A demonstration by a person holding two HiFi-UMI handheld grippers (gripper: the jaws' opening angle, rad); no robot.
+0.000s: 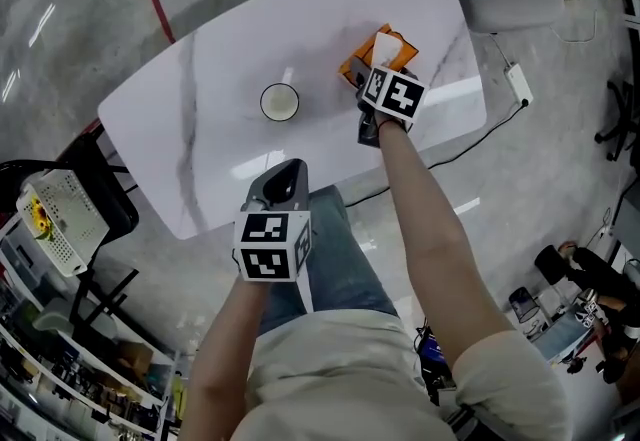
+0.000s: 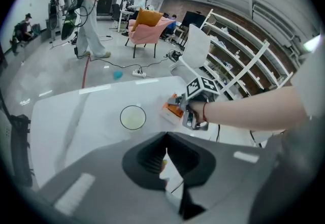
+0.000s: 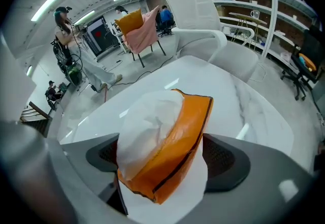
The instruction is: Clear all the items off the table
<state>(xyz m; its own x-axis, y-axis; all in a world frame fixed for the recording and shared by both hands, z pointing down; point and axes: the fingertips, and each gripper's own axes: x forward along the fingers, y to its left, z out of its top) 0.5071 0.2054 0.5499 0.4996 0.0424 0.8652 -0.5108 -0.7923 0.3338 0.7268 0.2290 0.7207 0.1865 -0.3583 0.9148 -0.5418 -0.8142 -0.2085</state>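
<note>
When checking the layout, note two items on the worktop [image 1: 200,144]: cup [image 1: 280,101], upright near the middle; orange pack [image 1: 385,49] toward the far right end, with white tissue [image 3: 147,121] bulging from the top. Well apart from each other, so reachable one per hand without crossing arms.

Right tongs [image 3: 167,162]: spread wide, straddling the pack. Tissue side close against the left pad, contact not determinable; clear gap at the right pad. No squeeze on the pack. Likely set there for a grip, not yet gripping. Pack seemingly resting on the worktop, not lifted.

Left tongs [image 2: 165,159]: fully closed, nothing between. Held low over the near edge, pointing toward the cup, well short of it. Probably parked there to stay clear of the right arm and ready for the cup.

Task state, as judged: nothing cleared yet. Before lifting, seat both pads on the pack's sides, below the loose tissue, to avoid pulling out a single sheet.
</note>
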